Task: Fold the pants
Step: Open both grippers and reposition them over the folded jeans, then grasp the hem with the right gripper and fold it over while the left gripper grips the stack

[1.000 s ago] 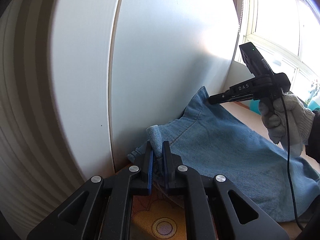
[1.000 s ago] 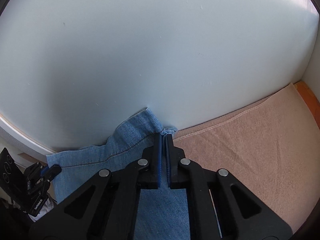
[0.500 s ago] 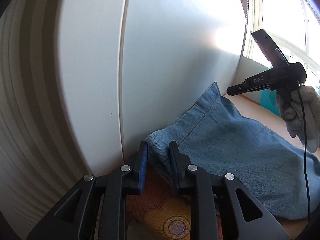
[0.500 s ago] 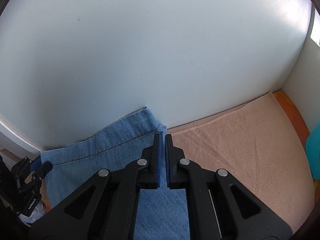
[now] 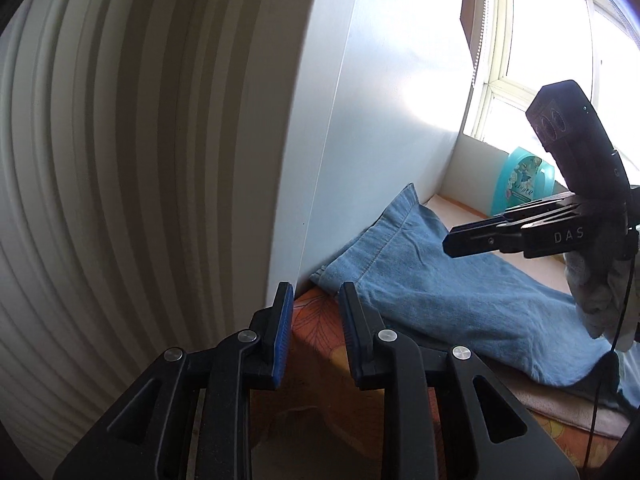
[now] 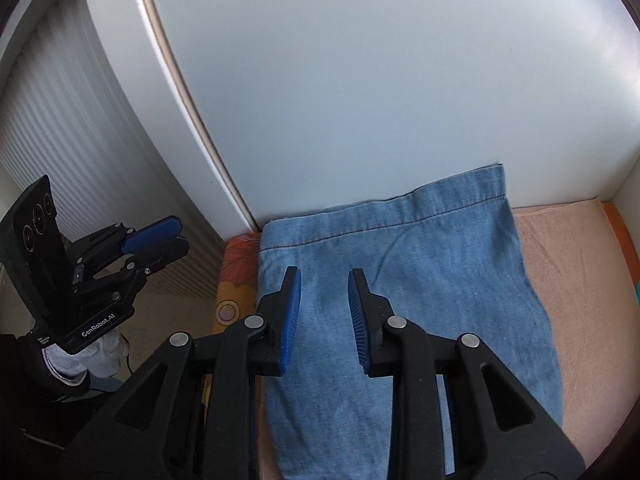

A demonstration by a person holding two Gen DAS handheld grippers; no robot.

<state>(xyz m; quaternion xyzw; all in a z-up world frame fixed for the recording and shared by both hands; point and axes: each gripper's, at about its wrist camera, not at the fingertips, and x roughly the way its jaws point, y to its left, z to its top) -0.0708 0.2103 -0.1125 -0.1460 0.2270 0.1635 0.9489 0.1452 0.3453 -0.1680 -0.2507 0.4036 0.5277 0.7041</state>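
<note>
The light blue denim pants (image 6: pixel 404 280) lie folded flat on a pink towel (image 6: pixel 580 280), their hem against the white wall. They also show in the left wrist view (image 5: pixel 432 280). My left gripper (image 5: pixel 314 300) is open and empty, held just off the pants' near left corner. It also shows in the right wrist view (image 6: pixel 160 236). My right gripper (image 6: pixel 324 284) is open and empty, hovering above the pants. It also shows in the left wrist view (image 5: pixel 452 242).
A white panel wall (image 6: pixel 360 80) stands right behind the pants. An orange floral cloth (image 5: pixel 320 344) covers the surface under the towel. A teal bottle (image 5: pixel 524 184) stands by the window at the right. A ribbed white shutter (image 5: pixel 120 160) is at the left.
Both grippers have let go of the pants' hem corners, opened and drawn back. The pants now lie flat against the wall.
</note>
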